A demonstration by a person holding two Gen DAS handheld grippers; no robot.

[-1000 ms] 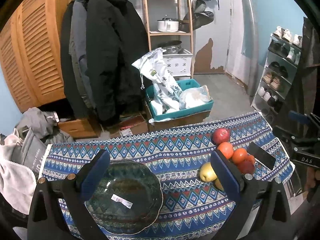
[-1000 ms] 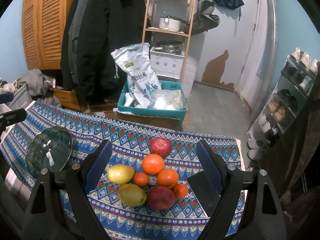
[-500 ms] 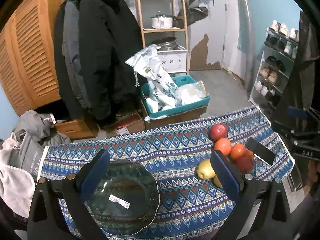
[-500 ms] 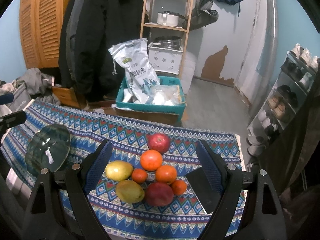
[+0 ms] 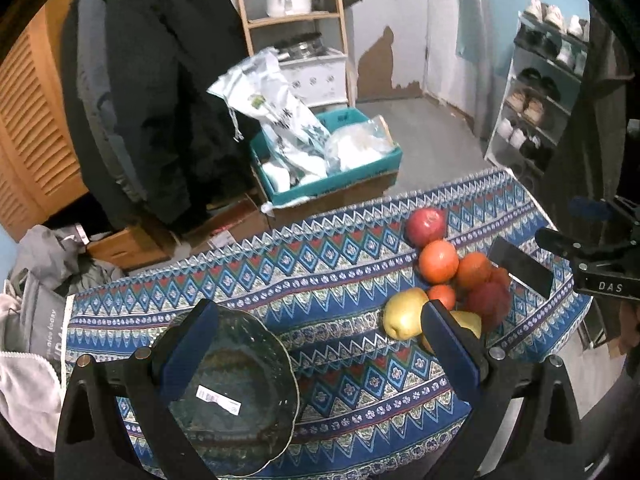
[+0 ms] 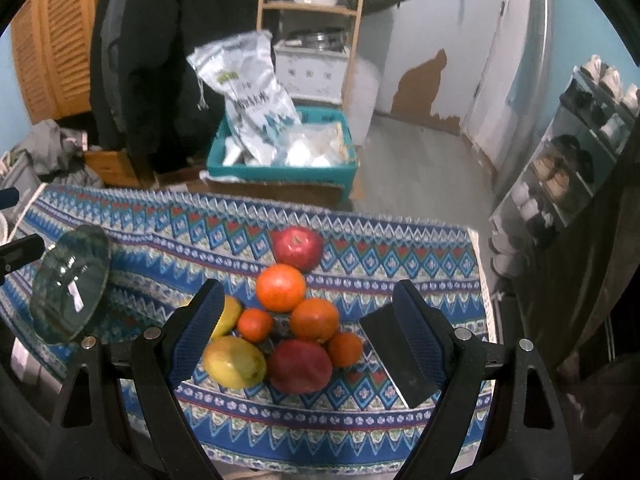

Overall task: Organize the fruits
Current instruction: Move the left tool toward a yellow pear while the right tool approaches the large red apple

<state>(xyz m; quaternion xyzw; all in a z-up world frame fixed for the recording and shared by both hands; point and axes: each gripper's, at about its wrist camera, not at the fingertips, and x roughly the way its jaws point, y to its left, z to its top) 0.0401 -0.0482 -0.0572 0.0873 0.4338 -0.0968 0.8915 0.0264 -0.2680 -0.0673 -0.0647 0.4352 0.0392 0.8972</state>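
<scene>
Patterned tabletop carries glass bowl at left and clustered fruits at right; left hand-held gripper above bowl and right hand-held gripper above fruits, both wide open, empty.

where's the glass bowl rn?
The glass bowl sits empty on the patterned cloth at the table's left end, below the left tongs, well apart from the fruit pile.

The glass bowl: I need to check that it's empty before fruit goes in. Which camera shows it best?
The left wrist view. It looks down into the glass bowl from close by, showing only a label sticker inside. The right wrist view catches the bowl small at its left edge, seen obliquely.
</scene>
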